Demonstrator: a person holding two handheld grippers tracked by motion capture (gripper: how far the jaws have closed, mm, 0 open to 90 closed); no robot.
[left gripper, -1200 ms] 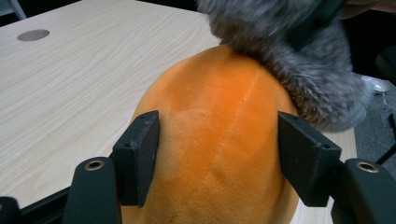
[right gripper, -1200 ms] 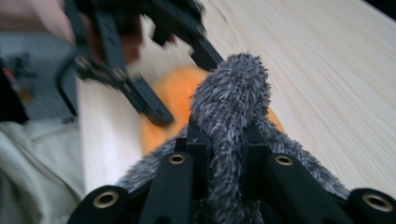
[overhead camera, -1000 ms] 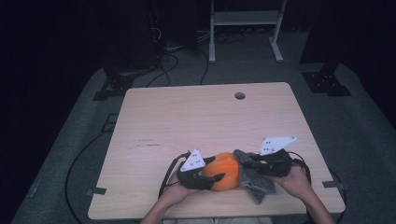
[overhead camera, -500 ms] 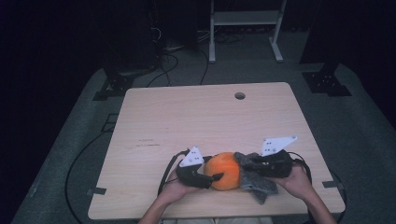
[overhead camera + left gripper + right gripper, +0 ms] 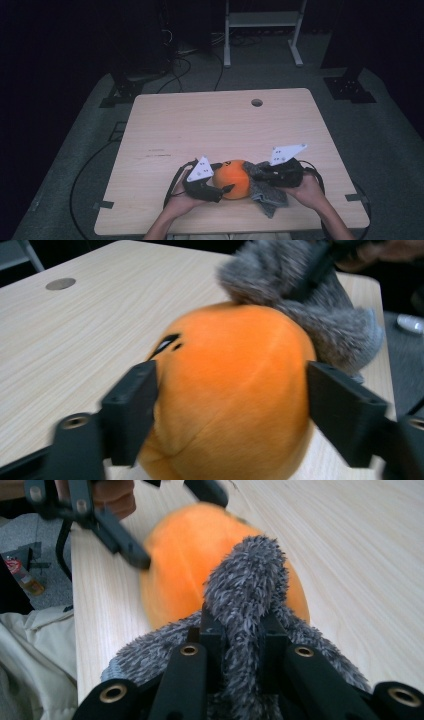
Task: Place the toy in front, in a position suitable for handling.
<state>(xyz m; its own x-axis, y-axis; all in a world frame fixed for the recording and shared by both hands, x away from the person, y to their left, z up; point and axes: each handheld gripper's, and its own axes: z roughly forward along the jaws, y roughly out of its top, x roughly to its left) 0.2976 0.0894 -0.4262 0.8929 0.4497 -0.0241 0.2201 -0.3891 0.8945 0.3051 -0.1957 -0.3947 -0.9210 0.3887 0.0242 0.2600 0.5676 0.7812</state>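
While the right gripper [image 5: 235, 650] clenches its jaws on the grey fuzzy cloth [image 5: 250, 595], the left gripper [image 5: 232, 410] has just been opening around the orange plush ball [image 5: 232, 178] at the worktop's [image 5: 210, 125] near edge; wiping seems unfinished.

in the high view the tabletop [image 5: 230, 130] is evenly lit from above while the room around it sinks into near black; the picture is soft and grainy, and shadows under the things are faint. the left gripper view is bright, with the near black fingers [image 5: 131, 412] smeared by motion blur. in the right gripper view the orange plush [image 5: 185, 555] is blurred, the grey fur [image 5: 247, 587] sharp.
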